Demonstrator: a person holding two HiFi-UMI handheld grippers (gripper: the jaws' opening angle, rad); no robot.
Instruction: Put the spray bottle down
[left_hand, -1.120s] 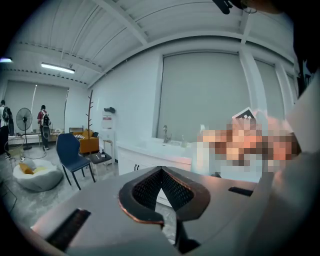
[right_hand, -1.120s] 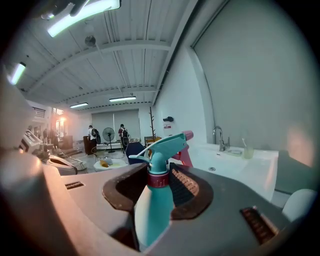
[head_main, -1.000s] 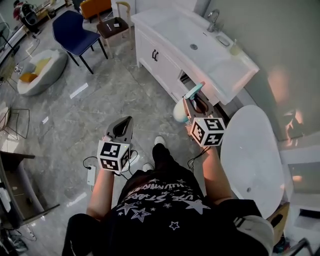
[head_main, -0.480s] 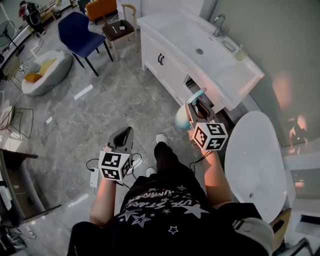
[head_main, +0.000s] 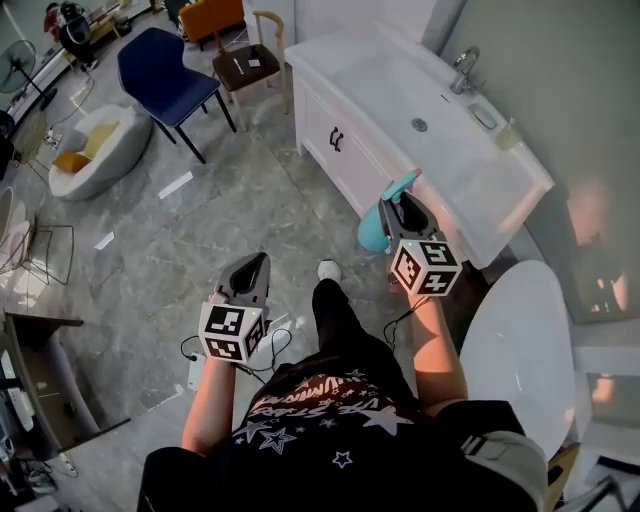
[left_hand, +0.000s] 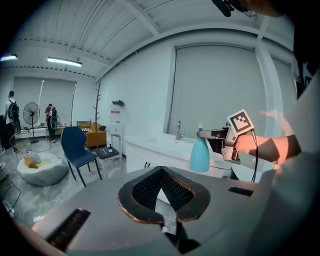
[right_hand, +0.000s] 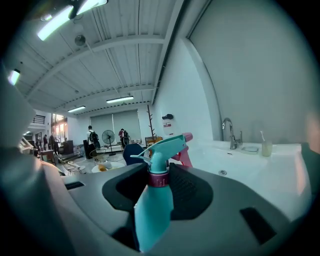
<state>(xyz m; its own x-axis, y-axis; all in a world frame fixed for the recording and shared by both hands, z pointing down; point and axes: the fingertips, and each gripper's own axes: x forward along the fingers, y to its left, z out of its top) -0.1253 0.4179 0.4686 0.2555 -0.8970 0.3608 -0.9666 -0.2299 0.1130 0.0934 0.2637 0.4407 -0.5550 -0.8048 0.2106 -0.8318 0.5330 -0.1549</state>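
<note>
As the person has stepped closer to the vanity counter (head_main: 372, 75), the spray bottle (head_main: 374, 232) now hangs just beside its front edge, probably not over it yet. Right gripper (head_main: 399, 200) still clamped on its neck. Left gripper (head_main: 254, 264) closed, empty. Put-down pending.

Spray bottle's (head_main: 372, 232) teal with a pink tip, vanity's (head_main: 345, 150) white, chair's (head_main: 165, 70) navy, floor's (head_main: 230, 200) grey marble, shirt's (head_main: 320, 420) black with stars.

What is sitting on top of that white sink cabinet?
A faucet, a small dish and a pale cup stand along the back of the countertop. Part of its near edge is covered by the right gripper holding the spray bottle.
</note>
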